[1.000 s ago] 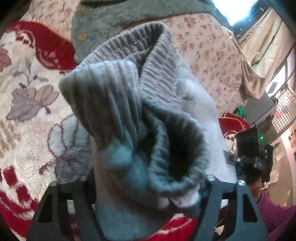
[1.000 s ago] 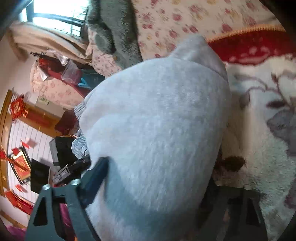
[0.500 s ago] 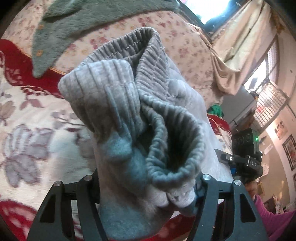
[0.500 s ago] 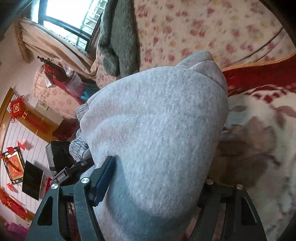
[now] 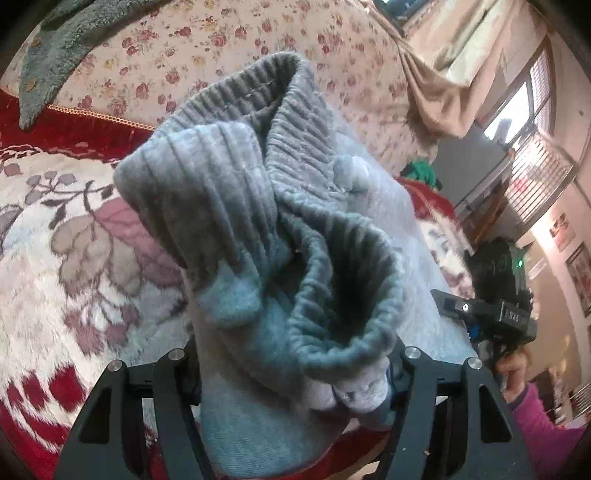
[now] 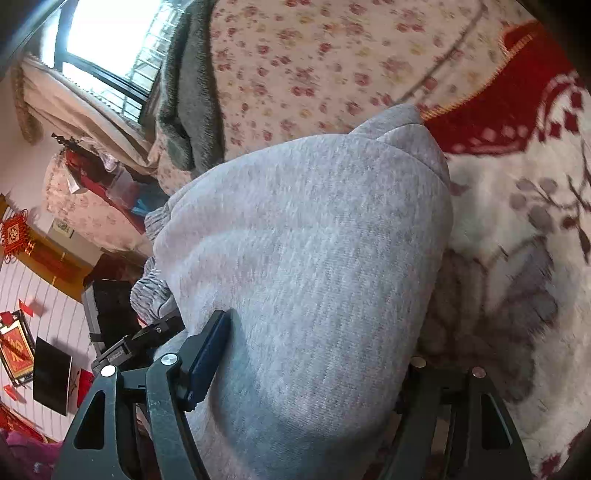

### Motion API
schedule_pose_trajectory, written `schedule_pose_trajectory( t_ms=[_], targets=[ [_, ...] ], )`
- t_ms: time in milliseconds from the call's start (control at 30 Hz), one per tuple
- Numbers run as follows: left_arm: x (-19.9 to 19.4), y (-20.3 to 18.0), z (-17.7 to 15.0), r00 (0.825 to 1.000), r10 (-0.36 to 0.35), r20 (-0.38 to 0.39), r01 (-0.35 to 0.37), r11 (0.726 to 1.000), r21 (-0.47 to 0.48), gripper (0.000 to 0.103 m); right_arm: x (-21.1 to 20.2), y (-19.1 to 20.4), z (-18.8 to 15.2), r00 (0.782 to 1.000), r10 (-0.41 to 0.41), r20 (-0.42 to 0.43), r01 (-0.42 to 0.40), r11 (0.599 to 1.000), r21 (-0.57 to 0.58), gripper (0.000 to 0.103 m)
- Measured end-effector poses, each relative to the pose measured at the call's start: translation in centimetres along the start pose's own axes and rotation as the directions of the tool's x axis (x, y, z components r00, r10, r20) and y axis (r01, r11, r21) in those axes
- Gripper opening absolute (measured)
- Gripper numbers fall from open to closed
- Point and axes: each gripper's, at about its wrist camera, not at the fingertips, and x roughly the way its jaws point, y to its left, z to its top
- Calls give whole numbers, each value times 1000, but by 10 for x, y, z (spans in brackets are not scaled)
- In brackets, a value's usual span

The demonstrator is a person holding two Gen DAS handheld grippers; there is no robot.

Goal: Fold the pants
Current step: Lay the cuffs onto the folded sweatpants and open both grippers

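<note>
Left tool [image 5: 295, 373]: closed down on a thick bunch of the pants [image 5: 280, 258], ribbed waistband end; cloth fills the gap between the fingers.
Right tool [image 6: 303, 384]: clamped on the pants' plain grey body; cloth bulges out between the fingers.
Pants, place: held up off the bed [image 5: 55, 258], stretched between the two tools, nothing seen resting on the blanket [image 6: 517, 258].
Waistband [image 5: 229, 192]: crumpled, one part turned over on itself, mouth gaping open.
Risk, slip: bulky soft wad in each tool; probably an outer layer could slide free if the tools pull apart hard.
Risk, crooked fold: waistband twisted as it stands; laid down like this, the fold would likely come out lumpy and uneven.
Risk, snag: green garment [image 5: 55, 33] lies farther up the bed; a low sweep might drag it.
Change, left view: green garment now sits higher and farther to the corner, more window and wall showing at right; the view has swung.
Change, right view: more flowered sheet [image 6: 332, 66] shows above the pants than a second ago.
Change, grip: both holds look the same.
</note>
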Motion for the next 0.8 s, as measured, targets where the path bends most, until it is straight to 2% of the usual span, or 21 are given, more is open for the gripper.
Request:
schedule_pose_trajectory(
  t_ms=[100,167,233,267,400,467,533,600,700,800],
  targets=[
    [-1,-1,-9,1000,26,0,-26,999,34,74,3,-5,-7,998,-69,-7,69,998,-9,86],
    [-6,4,-12,1000,30,-1,-30,999,27,76,-3,-2,-9,994,-108,11,109,994,-25,88],
    [-11,9,-13,999,39,-2,-39,999,8,78,-18,4,-9,973,-224,62,228,972,-60,88],
    [-15,10,-14,999,49,0,-49,999,-1,79,-26,9,-8,962,-257,90,264,961,-79,88],
    [-32,2,-15,992,118,48,-120,992,32,82,-49,35,-6,944,-281,170,307,940,-148,88],
    [-45,-12,-14,979,179,103,-187,979,80,82,-53,48,-7,930,-307,201,342,924,-173,89],
    [-57,-27,-12,956,239,167,-261,957,123,83,-52,62,-10,915,-332,228,376,906,-193,89],
    [-67,-43,-8,927,302,222,-338,929,149,86,-43,76,-14,901,-360,240,412,885,-218,90],
    [-72,-53,-7,906,338,255,-386,907,169,86,-25,97,-22,877,-404,261,468,841,-271,90],
    [-66,-63,-6,878,394,274,-445,881,160,86,-14,109,-28,860,-427,279,498,822,-276,90]
  ],
)
